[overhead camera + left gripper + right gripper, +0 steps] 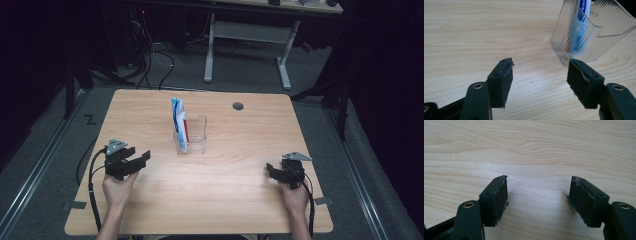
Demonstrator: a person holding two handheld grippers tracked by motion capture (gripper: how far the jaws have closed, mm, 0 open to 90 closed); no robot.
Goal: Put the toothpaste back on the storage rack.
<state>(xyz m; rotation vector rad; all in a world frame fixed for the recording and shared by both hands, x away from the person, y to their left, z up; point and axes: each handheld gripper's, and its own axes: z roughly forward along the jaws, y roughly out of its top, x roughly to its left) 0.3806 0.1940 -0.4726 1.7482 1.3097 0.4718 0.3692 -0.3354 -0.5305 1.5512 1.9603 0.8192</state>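
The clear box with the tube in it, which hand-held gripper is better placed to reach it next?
Left, probably. The left hand-held gripper is open and nearer the clear box, which sits just past its jaws in its own view. The right hand-held gripper faces bare table.

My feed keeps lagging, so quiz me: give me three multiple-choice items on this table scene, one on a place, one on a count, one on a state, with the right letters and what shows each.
1. Where does the clear ribbed container stand?
A. near the table's middle
B. at the right edge
C. on the floor

2. How many toothpaste tubes stand in it?
A. none
B. one
C. three

3. How do the left tongs stand?
A. shut on the container
B. shut on nothing
C. open, nothing between them

Answers:
1. A: in the high view the container sits between the two hands, toward the table's centre.
2. B: a single blue, white and red tube stands upright inside.
3. C: in the left gripper view the jaws stand wide with bare wood between them.
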